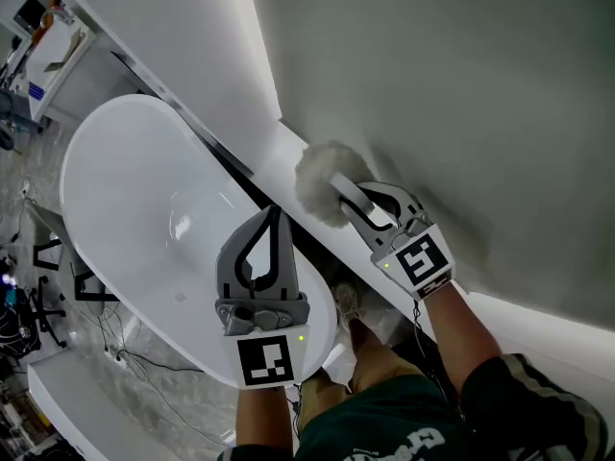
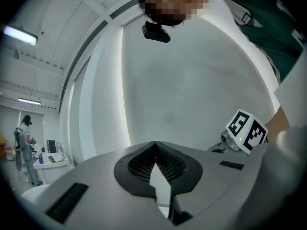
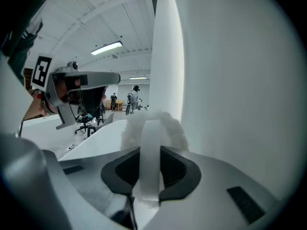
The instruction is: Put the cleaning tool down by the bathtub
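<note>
A fluffy white cleaning tool was held by its white handle in the right gripper, the fingers partly closed and pressed on that handle. The tool's head was poised over the white ledge between the bathtub and the wall; contact with the ledge could not be made out. The bathtub lay at 9 o'clock from the tool.

The placing step was judged to be in hand, with the release not yet made. For the next move, the head would need to be lowered onto the ledge, the fingers spread, and the gripper drawn back toward 5 o'clock.

The left gripper was held over the tub rim, its fingers brought together on nothing.

Only the right gripper view showed the handle clamped between the pads. Only the head view showed the tub and ledge together. In the left gripper view the right gripper's marker cube was seen at 3 o'clock.
</note>
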A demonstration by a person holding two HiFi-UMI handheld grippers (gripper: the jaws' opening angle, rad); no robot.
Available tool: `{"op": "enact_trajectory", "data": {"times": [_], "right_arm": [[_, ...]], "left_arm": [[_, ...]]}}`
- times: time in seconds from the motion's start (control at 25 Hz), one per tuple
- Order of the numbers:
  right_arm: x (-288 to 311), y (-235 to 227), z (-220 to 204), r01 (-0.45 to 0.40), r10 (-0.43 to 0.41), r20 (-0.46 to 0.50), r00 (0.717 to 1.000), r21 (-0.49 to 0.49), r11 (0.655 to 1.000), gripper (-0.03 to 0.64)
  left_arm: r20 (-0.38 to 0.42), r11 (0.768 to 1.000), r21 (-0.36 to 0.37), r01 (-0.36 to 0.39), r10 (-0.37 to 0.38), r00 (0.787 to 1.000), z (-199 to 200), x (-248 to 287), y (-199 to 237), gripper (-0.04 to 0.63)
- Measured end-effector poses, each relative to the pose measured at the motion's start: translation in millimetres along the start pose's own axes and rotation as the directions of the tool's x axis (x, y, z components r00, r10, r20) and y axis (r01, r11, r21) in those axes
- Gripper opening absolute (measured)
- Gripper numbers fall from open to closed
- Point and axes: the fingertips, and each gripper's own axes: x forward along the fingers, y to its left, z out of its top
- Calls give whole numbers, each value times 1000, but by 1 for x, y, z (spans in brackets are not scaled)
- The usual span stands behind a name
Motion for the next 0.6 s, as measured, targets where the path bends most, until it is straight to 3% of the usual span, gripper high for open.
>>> {"op": "enact_trajectory", "data": {"times": [0.2, 0.4, 0.6], "right_arm": [[35, -3, -40, -43, 42, -76, 996, -5, 999, 94], [62, -2, -82, -81, 83, -160, 984, 21, 996, 94], [91, -1, -140, -107, 105, -279, 955, 8, 994, 94]], "left_arm": [[-19, 999, 32, -17, 18, 1000, -16, 7, -3, 8], [-33, 999, 11, -34, 35, 999, -37, 6, -4, 8], [-38, 993, -13, -121, 120, 992, -56, 4, 2, 8]]}}
